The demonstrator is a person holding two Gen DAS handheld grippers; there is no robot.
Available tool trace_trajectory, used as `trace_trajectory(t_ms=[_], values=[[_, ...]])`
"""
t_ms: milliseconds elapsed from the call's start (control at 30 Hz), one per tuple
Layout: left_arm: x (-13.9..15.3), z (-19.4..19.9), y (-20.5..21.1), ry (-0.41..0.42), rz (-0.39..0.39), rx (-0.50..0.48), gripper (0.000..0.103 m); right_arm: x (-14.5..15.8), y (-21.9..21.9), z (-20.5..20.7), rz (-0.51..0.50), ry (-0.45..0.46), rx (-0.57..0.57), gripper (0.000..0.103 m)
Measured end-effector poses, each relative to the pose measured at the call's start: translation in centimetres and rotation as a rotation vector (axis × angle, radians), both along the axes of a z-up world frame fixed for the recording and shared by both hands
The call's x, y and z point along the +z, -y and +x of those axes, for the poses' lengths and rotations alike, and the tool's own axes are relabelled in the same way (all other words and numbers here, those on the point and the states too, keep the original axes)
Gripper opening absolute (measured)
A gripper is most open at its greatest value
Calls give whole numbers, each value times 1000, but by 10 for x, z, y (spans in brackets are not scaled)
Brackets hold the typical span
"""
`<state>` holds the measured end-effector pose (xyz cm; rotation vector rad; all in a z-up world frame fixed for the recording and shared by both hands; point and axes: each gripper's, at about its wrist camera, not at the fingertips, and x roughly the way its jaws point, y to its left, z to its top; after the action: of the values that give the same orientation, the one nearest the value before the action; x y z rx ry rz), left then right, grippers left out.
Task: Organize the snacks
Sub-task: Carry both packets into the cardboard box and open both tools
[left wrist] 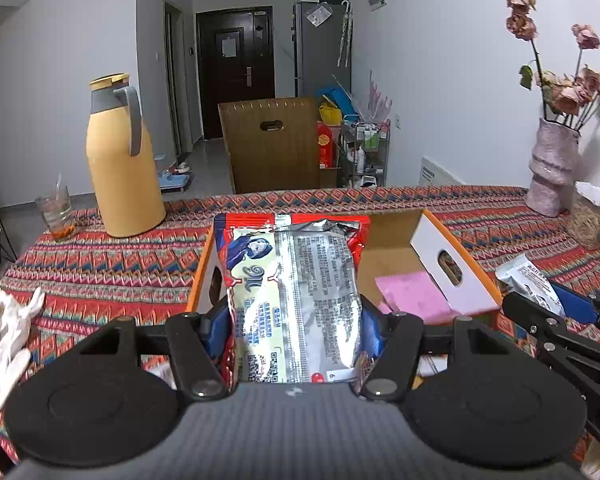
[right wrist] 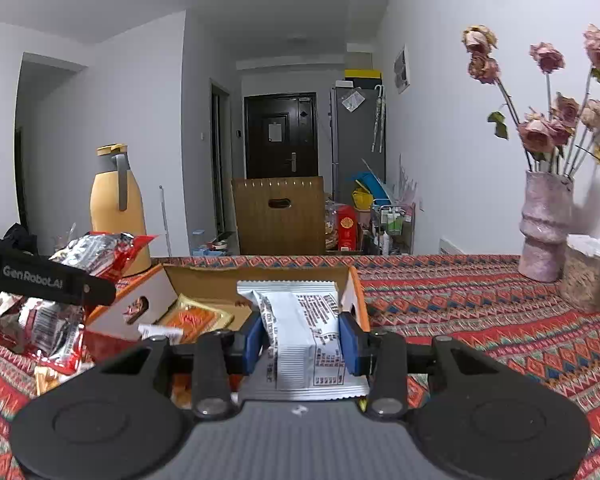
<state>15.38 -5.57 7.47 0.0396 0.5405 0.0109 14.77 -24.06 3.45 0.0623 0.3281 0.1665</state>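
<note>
The left gripper is clamped on a red-and-silver snack bag, its blue pads pressing both long edges (printed back side facing up). The bag is held above the near left part of an open cardboard box with orange rims, which stands on the counter. A pink packet lies inside the box. The right gripper is closed on a white snack packet, held over the near edge of the same box. An orange packet lies inside. A yellow thermos jug and a pink vase stand on the counter, well apart.
</note>
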Motion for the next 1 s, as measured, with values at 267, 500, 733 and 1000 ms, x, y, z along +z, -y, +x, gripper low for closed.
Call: trace_trajectory(t_ms=[267, 500, 733, 1000], values=[[2, 48, -9, -3, -17, 35, 63, 5, -16, 52, -12, -16, 16, 39], [-10, 85, -16, -20, -39, 77, 63, 0, -29, 95, -22, -62, 21, 39], [-35, 105, -29, -48, -48, 109, 63, -22, -37, 122, -26, -103, 20, 39], [-55, 118, -31, -107, -39, 99, 63, -40, -37, 135, -26, -154, 28, 39]])
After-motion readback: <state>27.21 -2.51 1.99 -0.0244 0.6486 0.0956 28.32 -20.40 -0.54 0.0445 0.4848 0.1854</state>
